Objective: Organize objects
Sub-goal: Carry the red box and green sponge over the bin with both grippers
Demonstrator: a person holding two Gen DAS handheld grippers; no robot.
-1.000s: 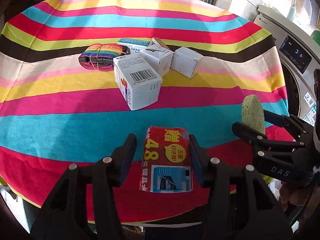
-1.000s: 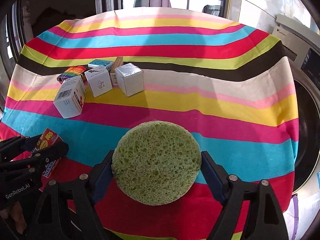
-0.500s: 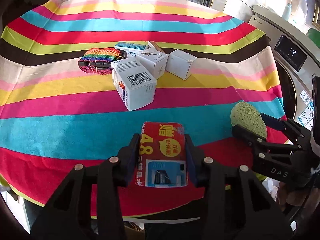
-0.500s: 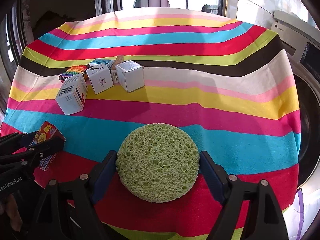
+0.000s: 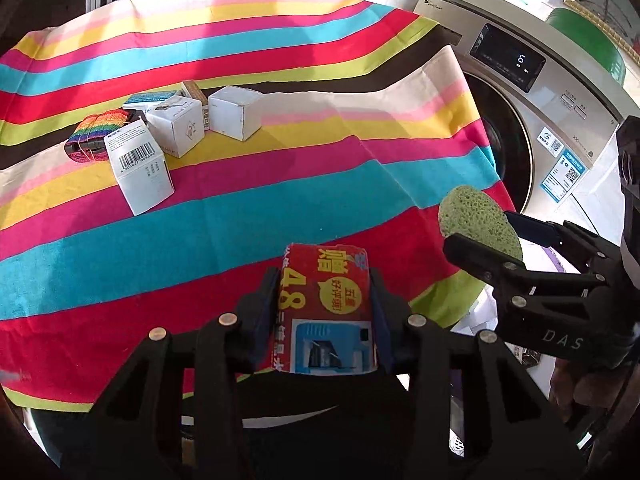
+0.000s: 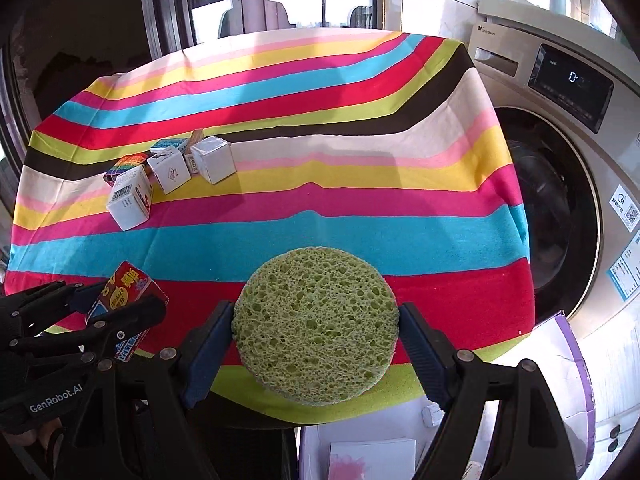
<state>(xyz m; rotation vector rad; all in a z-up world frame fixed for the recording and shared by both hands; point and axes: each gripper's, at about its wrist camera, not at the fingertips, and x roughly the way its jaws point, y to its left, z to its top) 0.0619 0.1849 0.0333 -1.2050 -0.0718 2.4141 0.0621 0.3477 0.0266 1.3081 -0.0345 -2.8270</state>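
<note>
**Both grippers loaded, carried clear of the counter's near edge**

The left gripper (image 5: 324, 312) has its fingers closed on a red and blue printed carton (image 5: 325, 314), pinched flat-side up by its two long edges. The right gripper (image 6: 316, 336) has its fingers clamped on a round green cellulose sponge (image 6: 315, 325), gripped across its width with its broad porous face toward the camera. Both items are off the striped cloth-covered counter (image 5: 248, 216), hanging over or just past the edge that lies farthest from the cluster of white cardboard boxes (image 5: 176, 136).

That cluster sits well apart from both grippers, with a rainbow-striped strap roll (image 5: 94, 136) touching its far-left side. A white front-loading washing machine (image 5: 532, 120) stands just beside the counter, on the opposite side from the cluster.

Judging from this, the step in hand is transport. The next move calls for choosing a drop spot; below the sponge the right wrist view shows a pale, purple-edged container (image 6: 556, 376), possibly the destination, though that is uncertain.
</note>
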